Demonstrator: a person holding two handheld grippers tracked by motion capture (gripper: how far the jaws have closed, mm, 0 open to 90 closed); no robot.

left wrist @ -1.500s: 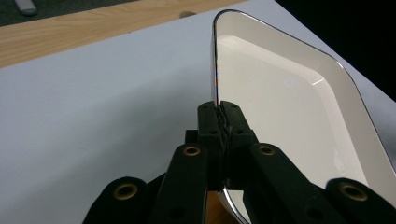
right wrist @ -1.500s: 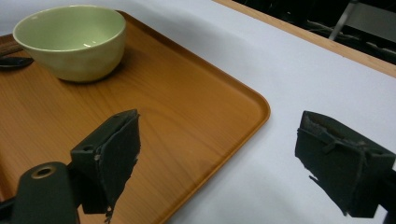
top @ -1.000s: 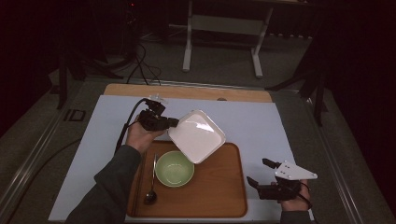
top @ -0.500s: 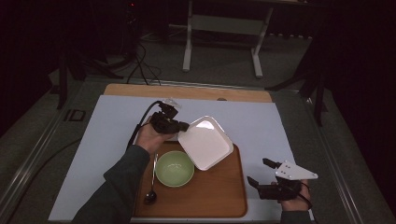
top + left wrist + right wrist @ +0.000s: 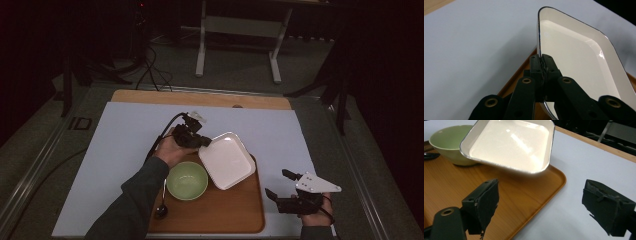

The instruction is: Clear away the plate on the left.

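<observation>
Lowered and swung rightward since a second ago, the white rectangular enamel tray [image 5: 227,160] now hangs tilted over the wooden serving tray's [image 5: 220,212] far right part, beside the green ceramic bowl [image 5: 187,180]. Its left rim is pinched between the closed jaws of the left gripper [image 5: 543,65], while the right gripper [image 5: 544,207] rests wide open and empty at the near right.

Dim high view with a black background beyond the lit table [image 5: 125,140]. Overhead light leaves glare on the white plate [image 5: 524,147]. Near jaws look slightly soft.
</observation>
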